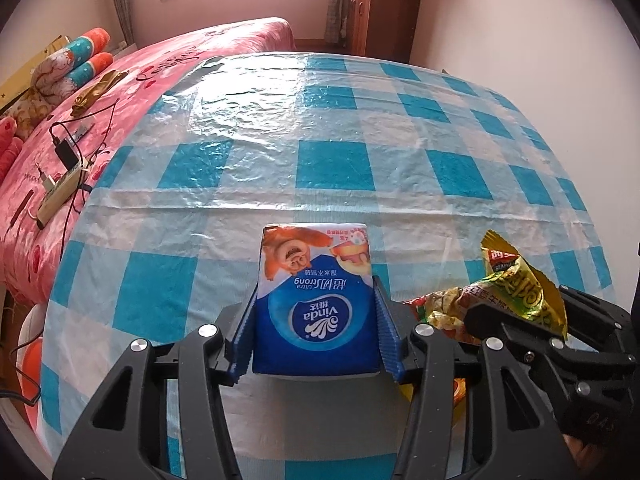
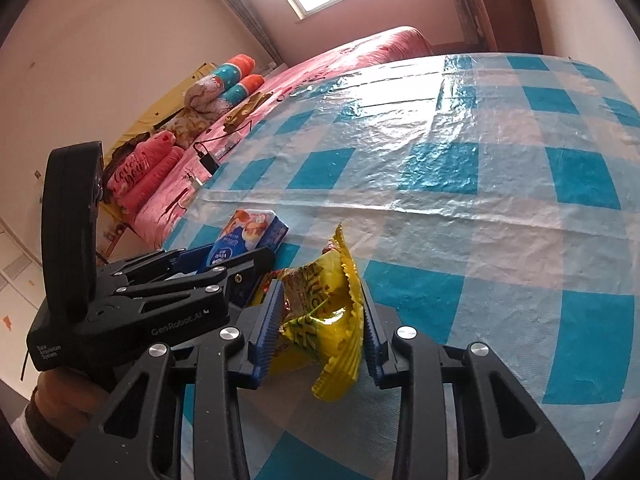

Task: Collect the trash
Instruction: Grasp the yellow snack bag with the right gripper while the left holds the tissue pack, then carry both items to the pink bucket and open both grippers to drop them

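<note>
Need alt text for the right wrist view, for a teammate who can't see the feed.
The right hand-held gripper is shut on a crumpled yellow snack wrapper above a table with a blue-and-white checked cover. To its left, the left hand-held gripper holds a blue tissue pack; a pink bed lies beyond.

The tissue pack (image 1: pixel 316 300) carries the brand "Vinda" in white on its blue face, upside down in the left wrist view, towards 6 o'clock of the pack. Just above it, towards 12 o'clock, stands "Ultra Strong", also inverted, beside Chinese characters too small to make out. In the right wrist view, the body of the left gripper (image 2: pixel 224 276) bears "GenRobot.AI" in pale letters, and at its 8 o'clock end a small label reads "Data Acquisition System". The yellow snack wrapper (image 2: pixel 320 312) shows large Chinese print, crumpled and unreadable. A pink pillow (image 2: pixel 140 176) at 10 o'clock has cursive script I cannot make out.
</note>
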The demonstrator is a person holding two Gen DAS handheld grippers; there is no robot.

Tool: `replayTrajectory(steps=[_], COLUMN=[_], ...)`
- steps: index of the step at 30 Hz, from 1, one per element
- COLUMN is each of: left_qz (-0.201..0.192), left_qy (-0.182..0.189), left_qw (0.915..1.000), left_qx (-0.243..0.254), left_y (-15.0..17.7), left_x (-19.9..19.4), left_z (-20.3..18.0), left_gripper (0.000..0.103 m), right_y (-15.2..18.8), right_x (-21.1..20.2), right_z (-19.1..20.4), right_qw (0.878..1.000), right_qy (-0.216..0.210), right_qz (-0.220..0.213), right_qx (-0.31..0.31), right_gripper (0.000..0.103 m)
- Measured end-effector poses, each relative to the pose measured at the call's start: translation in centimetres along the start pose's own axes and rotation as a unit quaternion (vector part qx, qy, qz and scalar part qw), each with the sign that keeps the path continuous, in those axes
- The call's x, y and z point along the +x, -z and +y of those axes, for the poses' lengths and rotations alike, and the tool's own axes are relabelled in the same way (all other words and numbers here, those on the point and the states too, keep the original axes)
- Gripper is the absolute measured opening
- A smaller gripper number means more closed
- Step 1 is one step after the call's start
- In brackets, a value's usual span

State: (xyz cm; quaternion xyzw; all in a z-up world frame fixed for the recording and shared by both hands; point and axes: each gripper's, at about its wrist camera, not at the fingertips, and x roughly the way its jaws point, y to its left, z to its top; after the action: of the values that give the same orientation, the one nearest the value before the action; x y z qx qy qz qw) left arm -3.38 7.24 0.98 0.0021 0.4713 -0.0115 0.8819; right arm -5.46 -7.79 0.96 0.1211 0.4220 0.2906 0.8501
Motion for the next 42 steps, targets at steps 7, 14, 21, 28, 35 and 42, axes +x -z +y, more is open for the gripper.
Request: replayTrajectory(steps=[7,14,21,28,35,42], left_qz=[-0.008,-0.015,-0.017,-0.018,-0.029,-0.038], left_qy=[0.008,-0.009,-0.026,-0.042,-0.049,-0.061], left_qw=[0.9999,0.9998,0.9994,0.9988,0.9981,0.9969], left_qx=[-0.005,-0.006,-0.013,-0.016,-0.024,-0.031], left_y=[0.6,1.3,2.3,3.2,4.0,4.6], left_x=[-1.0,-2.3,-3.4,-4.2,-5.1,-6.0], left_z=[1.1,2.9,5.5,7.7,9.8,12.1], left_gripper=[0.053,0.053,0.053,0.053,0.053,0.053], right_y=[0.3,0.4,0.0,-0.6,-0.6,-0.3], right_x=[-0.2,-0.7,-1.2,-1.7,-0.4,0.6], right_z=[0.8,0.7,1.8,3.2,4.7,6.3], right_qw=[1.0,1.0,0.998,0.997,0.998,0.999], right_qy=[0.001,0.002,-0.012,-0.017,-0.005,0.005], right_qz=[-0.007,-0.023,-0.053,-0.067,-0.046,-0.03], right_qx=[-0.018,-0.017,-0.021,-0.024,-0.032,-0.043], right_gripper=[0.031,0.028,0.027,0.027,0.027,0.027])
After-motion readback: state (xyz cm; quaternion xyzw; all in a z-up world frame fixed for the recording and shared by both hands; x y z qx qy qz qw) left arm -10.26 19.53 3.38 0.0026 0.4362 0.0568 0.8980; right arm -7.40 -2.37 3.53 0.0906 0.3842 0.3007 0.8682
